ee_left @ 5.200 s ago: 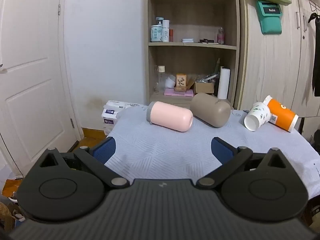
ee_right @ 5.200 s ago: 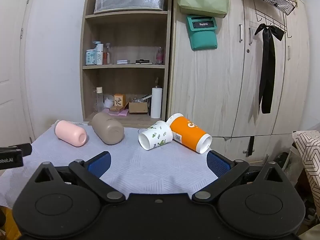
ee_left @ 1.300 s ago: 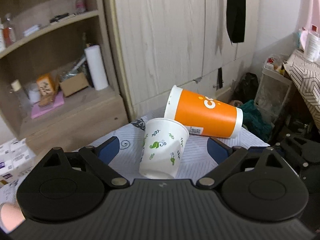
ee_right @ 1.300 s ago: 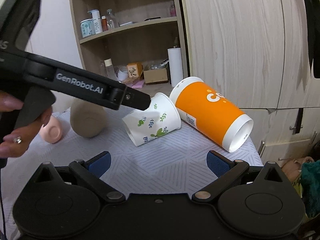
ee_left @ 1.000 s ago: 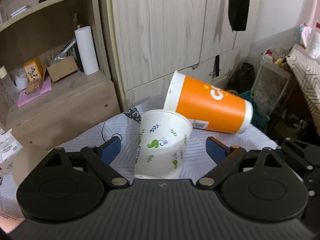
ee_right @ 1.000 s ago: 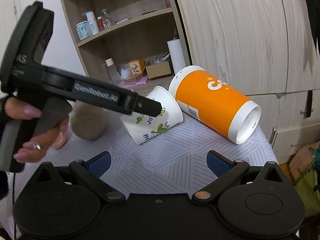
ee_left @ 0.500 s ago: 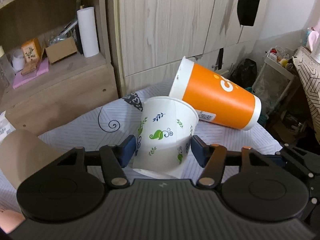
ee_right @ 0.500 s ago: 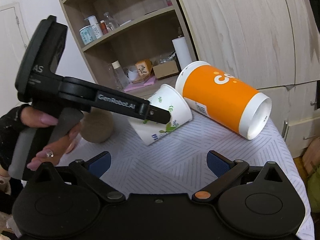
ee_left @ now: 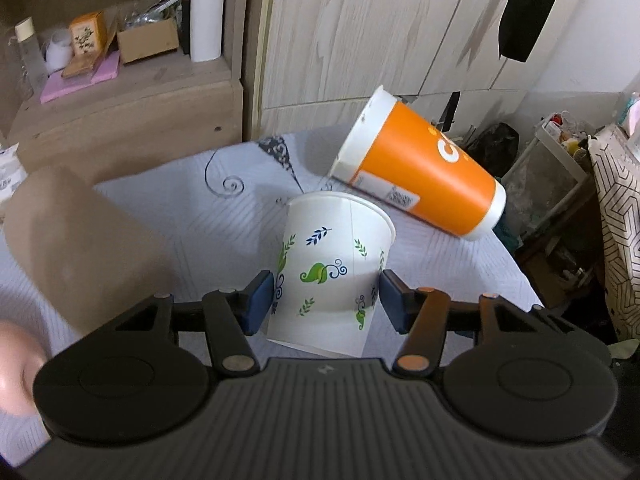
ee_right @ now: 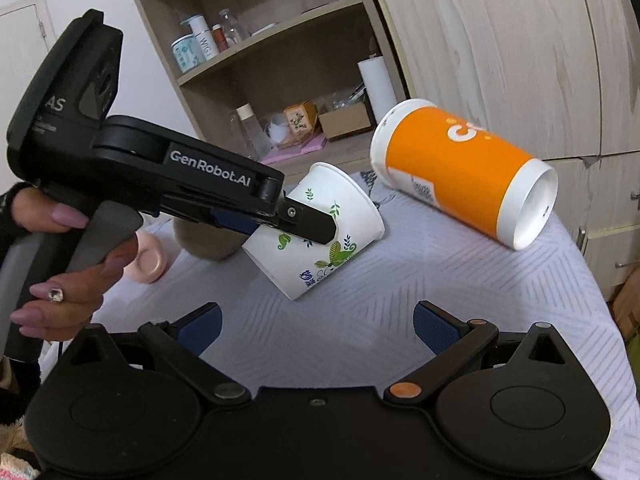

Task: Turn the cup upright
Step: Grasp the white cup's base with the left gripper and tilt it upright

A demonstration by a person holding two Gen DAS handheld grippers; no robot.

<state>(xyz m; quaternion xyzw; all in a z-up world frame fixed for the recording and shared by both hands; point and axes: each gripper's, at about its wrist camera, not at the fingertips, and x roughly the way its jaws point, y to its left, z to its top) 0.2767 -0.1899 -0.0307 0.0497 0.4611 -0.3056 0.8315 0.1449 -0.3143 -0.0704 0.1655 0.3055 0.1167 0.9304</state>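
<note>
Since half a second ago, the left gripper (ee_left: 326,300) has been closed onto the white leaf-print cup (ee_left: 330,268), tilted on the table cloth (ee_left: 180,216). Right wrist view: "GenRobot.AI" is read on the left gripper (ee_right: 288,222); the right gripper (ee_right: 316,326) is held spread, beside the orange cup (ee_right: 460,172).

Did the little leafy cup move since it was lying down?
Yes. The leafy white paper cup, clamped by the left gripper, has tipped away from the orange cup, its closed base now higher.

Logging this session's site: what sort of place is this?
Probably a home bedroom or storage room: wooden wardrobe doors, an open shelf of toiletry bottles, and a cloth-covered table holding cups.
</note>
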